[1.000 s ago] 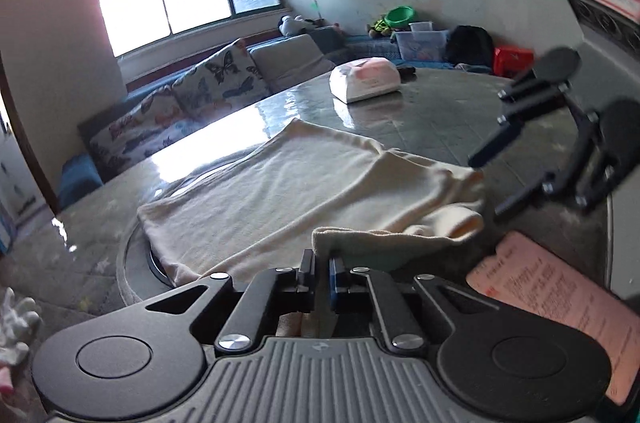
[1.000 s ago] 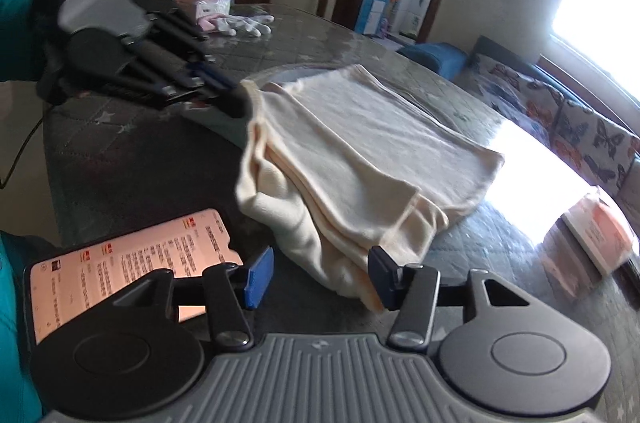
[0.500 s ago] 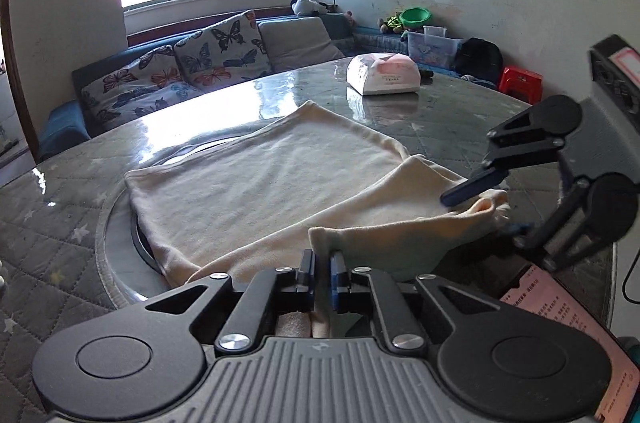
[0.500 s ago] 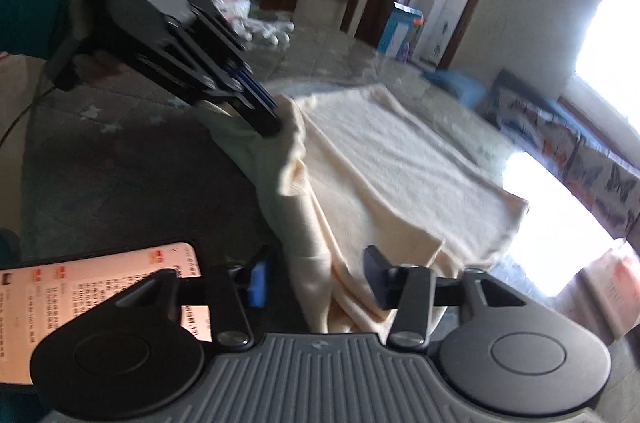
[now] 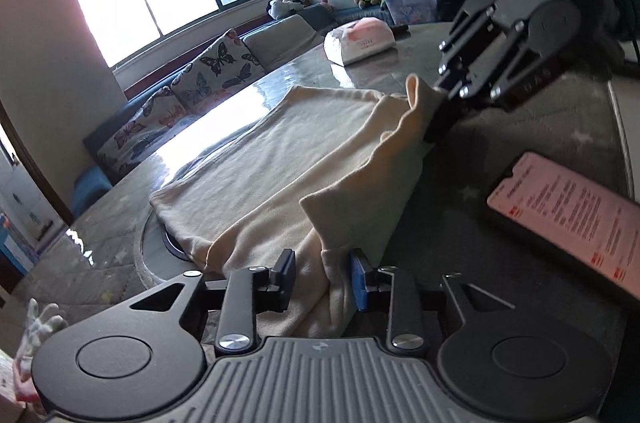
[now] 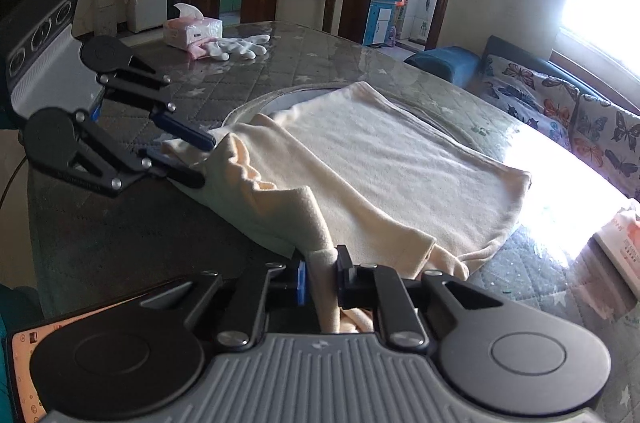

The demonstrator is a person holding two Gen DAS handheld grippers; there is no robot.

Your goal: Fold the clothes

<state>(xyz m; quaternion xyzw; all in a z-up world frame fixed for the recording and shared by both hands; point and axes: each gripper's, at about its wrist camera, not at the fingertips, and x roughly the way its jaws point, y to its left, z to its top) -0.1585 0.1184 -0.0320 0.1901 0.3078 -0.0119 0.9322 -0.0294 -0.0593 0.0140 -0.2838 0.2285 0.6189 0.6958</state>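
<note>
I have the cream garment (image 5: 280, 159) spread on the round table (image 6: 120, 231), its far part flat over the turntable ring and its near edge gathered into a raised ridge between my two tools. To fold this well I judge both corners must travel at one height and one pace toward the far hem, keeping the edge between them taut so the fold line lands straight, and clear of the phone (image 5: 568, 219) lying just beside the cloth. My left gripper (image 5: 322, 273) has its tongs apart, with a bunch of fabric standing loosely between the blue pads; I'd tighten that before pulling, or the corner will slip. My right gripper (image 6: 320, 281) has its tongs drawn in on a narrow pinch of the cloth, clamped as far as I can see. Both tools sit low over the table's near side, angled toward each other, the left tilted so the room leans.
</note>
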